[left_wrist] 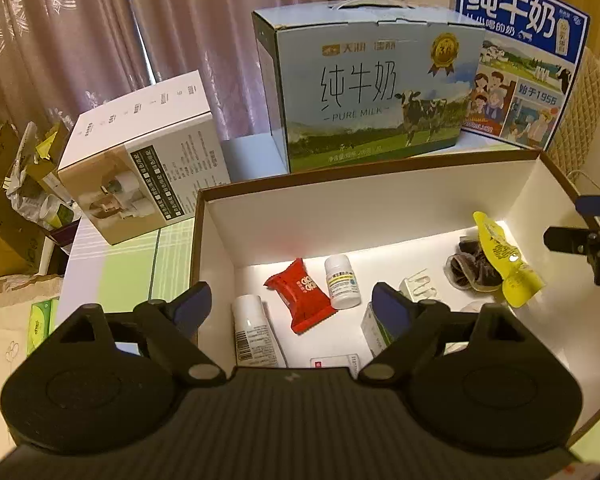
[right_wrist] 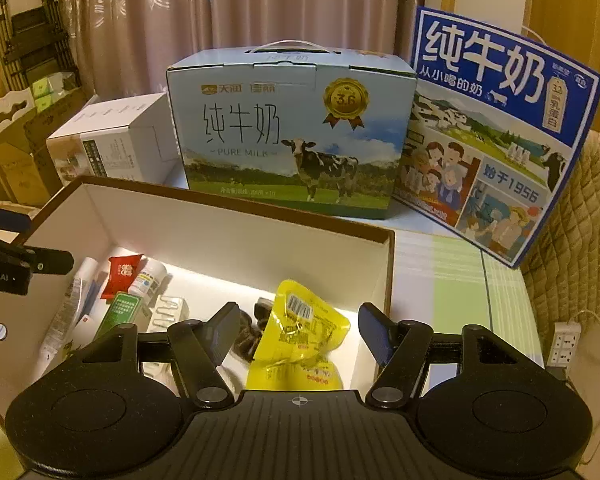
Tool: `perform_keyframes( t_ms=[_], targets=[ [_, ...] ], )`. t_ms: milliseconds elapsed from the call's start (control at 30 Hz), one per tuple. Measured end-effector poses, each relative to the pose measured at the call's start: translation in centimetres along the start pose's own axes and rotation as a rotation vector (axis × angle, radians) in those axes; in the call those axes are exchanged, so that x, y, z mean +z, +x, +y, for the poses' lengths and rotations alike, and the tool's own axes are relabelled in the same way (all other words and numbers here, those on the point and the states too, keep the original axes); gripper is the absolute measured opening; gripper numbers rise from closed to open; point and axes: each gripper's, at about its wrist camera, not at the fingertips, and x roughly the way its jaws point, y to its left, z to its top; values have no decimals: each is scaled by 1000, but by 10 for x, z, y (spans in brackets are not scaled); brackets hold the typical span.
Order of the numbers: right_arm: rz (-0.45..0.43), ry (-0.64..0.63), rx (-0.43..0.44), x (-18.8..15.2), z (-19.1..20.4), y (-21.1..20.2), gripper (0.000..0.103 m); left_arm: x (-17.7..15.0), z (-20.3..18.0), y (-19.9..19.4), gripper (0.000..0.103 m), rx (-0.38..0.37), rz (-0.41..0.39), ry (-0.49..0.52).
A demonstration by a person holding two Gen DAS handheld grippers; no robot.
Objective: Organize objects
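Note:
A brown-rimmed box (left_wrist: 340,220) with white walls lies open below both grippers. On its floor are a red snack packet (left_wrist: 300,298), a small white pill bottle (left_wrist: 342,286), a white tube (left_wrist: 256,334), a white plug (left_wrist: 418,286), dark wrapped pieces (left_wrist: 470,270) and a yellow pouch (left_wrist: 500,260). My left gripper (left_wrist: 290,300) hangs open above the box's left half, nothing between its fingers. My right gripper (right_wrist: 299,314) is open above the yellow pouch (right_wrist: 300,332), which lies in the gap without touching either finger. A green-white carton (right_wrist: 120,314) lies beside the plug.
Behind the box (right_wrist: 240,248) stand a light-blue milk carton (left_wrist: 372,92), a dark-blue milk carton (right_wrist: 496,132) leaning at the right and a white appliance box (left_wrist: 148,164) at the left. Cardboard clutter (left_wrist: 4,216) fills the far left. A power strip (right_wrist: 564,340) lies by the quilted seat (right_wrist: 580,232).

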Motion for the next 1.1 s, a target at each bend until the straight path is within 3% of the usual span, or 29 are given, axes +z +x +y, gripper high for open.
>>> perform_keyframes(
  t_ms=[367,667,833,1000,1100],
  targets=[
    [-2,73,56,-13,2,-36,63,-9,-1,-36,90,18,-29,-20],
    [-72,124,129,-45,23,-101,63,-40,-6,-105,102,-4,-139,-29],
    [-109,179,134,-66,32,-139,67,-66,-10,-149,102,-14,-203,-57],
    [-121,207,118,-83,40,-169,70,-91,-18,-183,102,7,-212,-58],
    [-124,213,117,-93,47,-186,71,-105,-23,-197,102,2,-176,-55]
  ],
)
